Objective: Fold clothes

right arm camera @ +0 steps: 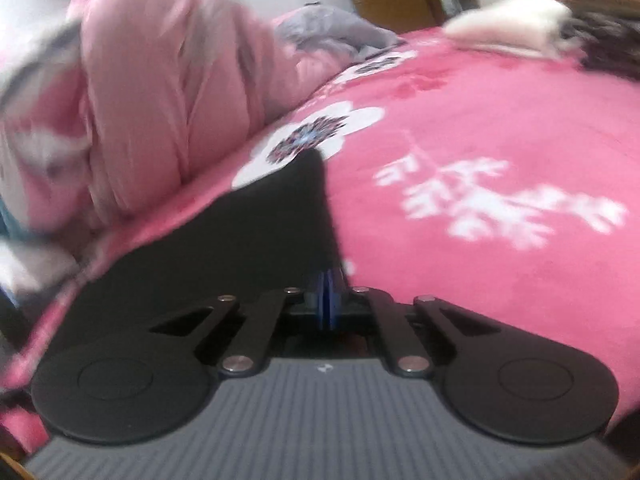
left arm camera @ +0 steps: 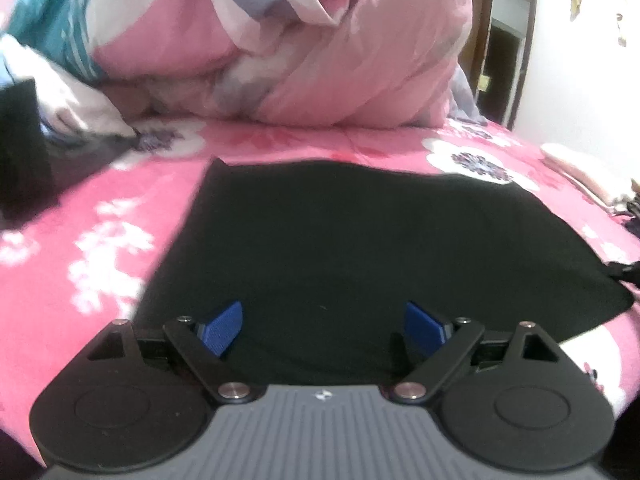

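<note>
Mid-fold: right gripper (right arm camera: 328, 300) fingers pinched tight at black cloth (right arm camera: 256, 240) edge, grip unclear; left gripper (left arm camera: 320, 326) wide open, empty. Next: flatten on bed (left arm camera: 80, 208).

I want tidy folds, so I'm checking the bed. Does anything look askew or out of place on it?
Mostly fine: the black garment lies flat on the pink floral bedspread. At its right edge, a small black bit sticks out past the outline. The crumpled pink quilt is heaped right behind it.

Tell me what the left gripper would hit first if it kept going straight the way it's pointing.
Most likely the black garment spread on the pink bedspread: the open left gripper angles down over it, though depth is unclear.
</note>
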Motion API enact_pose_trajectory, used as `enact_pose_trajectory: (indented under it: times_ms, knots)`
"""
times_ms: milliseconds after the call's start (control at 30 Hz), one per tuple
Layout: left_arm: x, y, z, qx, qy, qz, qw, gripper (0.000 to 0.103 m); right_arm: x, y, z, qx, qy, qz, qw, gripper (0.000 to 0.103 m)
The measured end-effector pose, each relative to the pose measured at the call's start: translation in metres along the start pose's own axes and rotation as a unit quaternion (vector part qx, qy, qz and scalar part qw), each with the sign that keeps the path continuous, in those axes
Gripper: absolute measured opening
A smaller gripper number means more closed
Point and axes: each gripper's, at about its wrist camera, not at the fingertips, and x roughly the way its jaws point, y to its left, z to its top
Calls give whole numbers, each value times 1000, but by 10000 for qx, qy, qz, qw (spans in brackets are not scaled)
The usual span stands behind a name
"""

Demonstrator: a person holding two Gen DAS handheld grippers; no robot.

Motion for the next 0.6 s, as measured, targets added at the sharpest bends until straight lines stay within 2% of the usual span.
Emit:
enact_pose_trajectory:
  times_ms: [67,200,300,367,467,500,567,600]
  knots:
    - [-7,4,6,3,-157,-9,9999,89,-8,8,8,-332,-143,-239,9991,7]
    - [-1,5,21,-93,-262,-77,9996,89,14,34,23,-667,-30,299,9973,7]
    - [16,-1,26,-82,-175,-16,9998,89,46,39,27,-744,334,478,9955,7]
    - [27,-3,25,-25,-39,114,9999,89,58,26,26,-625,593,147,9962,2]
    - [38,0,18,5,135,145,9998,89,43,-1,35,-135,508,69,9986,1]
    - [39,2,16,-6,130,127,9998,89,38,0,39,-212,450,-37,9988,8]
    - [40,5,13,-34,102,99,9999,89,31,9,46,-541,335,-178,9978,8]
    - [40,5,12,-51,85,93,9999,89,32,16,51,-660,310,-57,9973,8]
